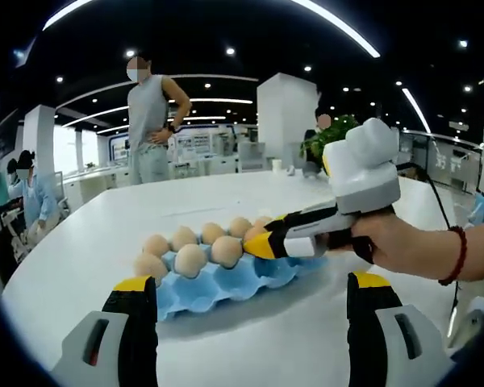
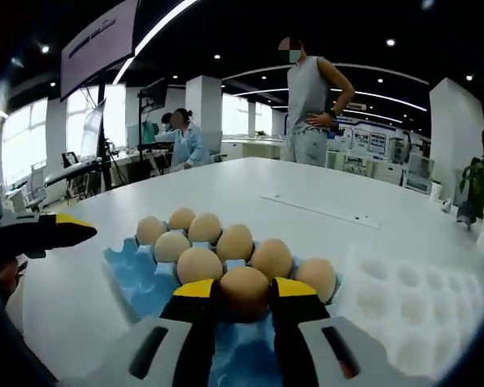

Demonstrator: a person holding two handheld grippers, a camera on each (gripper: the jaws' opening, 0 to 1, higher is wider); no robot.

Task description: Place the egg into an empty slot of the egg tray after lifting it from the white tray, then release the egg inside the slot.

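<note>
Room: open office with strip and spot ceiling lights, white pillars, a person standing hands on hips beyond the white desk, another person seated at upper left of the right gripper view.
Right hand-held gripper: black jaws with yellow tips, clenched on a tan egg at lower centre of its own view; in the left gripper view the right hand-held gripper enters from the right, held in a hand with a red wristband, its tips over the tray.
Egg: smooth, matt, sitting low at the near edge of the blue tray; whether it rests in the slot I cannot tell.
Egg tray: blue moulded pulp, dimpled, several eggs in rows.
White tray: pale dimpled, right of the blue one, cut off by the frame edge.
Left hand-held gripper: released, jaws spread wide, nothing between; its tip shows at.
Writing: wall screen at upper left too blurred to read.
Plant: green leaves, partly hidden.
</note>
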